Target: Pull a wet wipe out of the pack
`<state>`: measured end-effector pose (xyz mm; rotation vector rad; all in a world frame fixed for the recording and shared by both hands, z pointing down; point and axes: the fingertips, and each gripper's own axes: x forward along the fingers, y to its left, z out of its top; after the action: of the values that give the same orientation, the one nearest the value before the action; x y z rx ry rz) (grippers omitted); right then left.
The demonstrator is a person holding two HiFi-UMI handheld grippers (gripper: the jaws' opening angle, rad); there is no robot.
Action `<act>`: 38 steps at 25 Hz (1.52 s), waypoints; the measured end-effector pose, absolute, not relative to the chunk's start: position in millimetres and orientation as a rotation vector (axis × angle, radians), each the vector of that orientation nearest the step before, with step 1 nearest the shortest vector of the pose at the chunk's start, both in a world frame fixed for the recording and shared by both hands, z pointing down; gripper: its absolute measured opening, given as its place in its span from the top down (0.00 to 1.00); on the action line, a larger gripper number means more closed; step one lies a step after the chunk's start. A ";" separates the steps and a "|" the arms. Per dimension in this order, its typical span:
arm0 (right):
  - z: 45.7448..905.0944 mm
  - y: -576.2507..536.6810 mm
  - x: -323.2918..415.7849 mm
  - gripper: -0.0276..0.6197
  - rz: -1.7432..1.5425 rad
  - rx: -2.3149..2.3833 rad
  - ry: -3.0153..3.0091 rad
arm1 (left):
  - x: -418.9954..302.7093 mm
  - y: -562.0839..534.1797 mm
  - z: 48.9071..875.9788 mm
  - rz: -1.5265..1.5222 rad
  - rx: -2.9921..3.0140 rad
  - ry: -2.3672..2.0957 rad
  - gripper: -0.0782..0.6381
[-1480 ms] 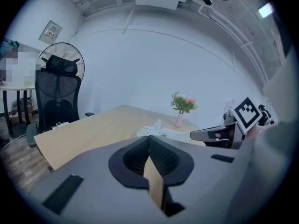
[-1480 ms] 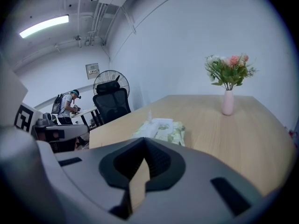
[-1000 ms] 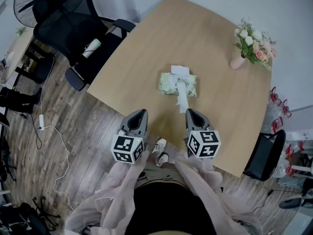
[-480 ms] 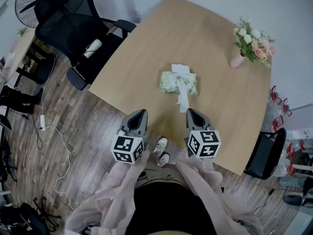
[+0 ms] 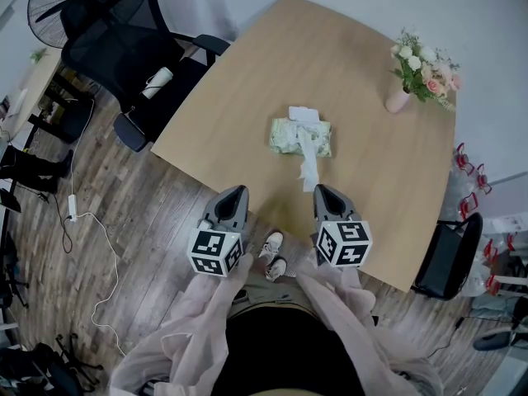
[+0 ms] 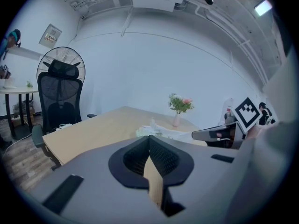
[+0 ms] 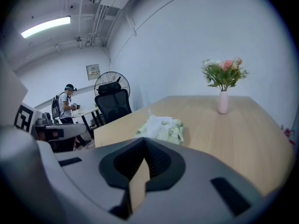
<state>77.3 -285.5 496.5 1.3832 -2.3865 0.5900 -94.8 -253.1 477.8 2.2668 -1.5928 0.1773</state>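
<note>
A green-and-white wet wipe pack [image 5: 300, 137] lies mid-table with its lid flap [image 5: 304, 115] folded back. One white wipe [image 5: 309, 167] trails out of it toward the near table edge. My left gripper [image 5: 238, 190] and my right gripper [image 5: 322, 189] hover side by side at that near edge, short of the pack, touching nothing. Both are shut and hold nothing. In the left gripper view the closed tips [image 6: 149, 137] point at the pack [image 6: 150, 130]. The right gripper view shows its closed tips [image 7: 144, 140] below the pack [image 7: 161, 128].
A pink vase of flowers [image 5: 403, 97] stands at the table's far right corner. Black office chairs [image 5: 115, 48] and a fan [image 5: 49, 2] are off the table's left side. A person [image 7: 65, 107] stands far behind by another table. Cables lie on the wood floor [image 5: 82, 221].
</note>
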 end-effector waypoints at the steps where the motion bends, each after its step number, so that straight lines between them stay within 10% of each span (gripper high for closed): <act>1: 496.6 -284.2 77.7 0.95 0.590 1.383 -2.386 | -94.8 -252.0 477.3 0.177 2.267 -1.594 0.88; 38: 463.3 -229.9 152.6 0.95 0.549 1.737 -2.366 | -63.9 -218.4 468.8 0.200 2.359 -1.523 0.87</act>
<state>152.6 -229.9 463.3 1.7367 -2.3657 0.5495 -63.9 -218.4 468.8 2.3590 -1.5227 0.1995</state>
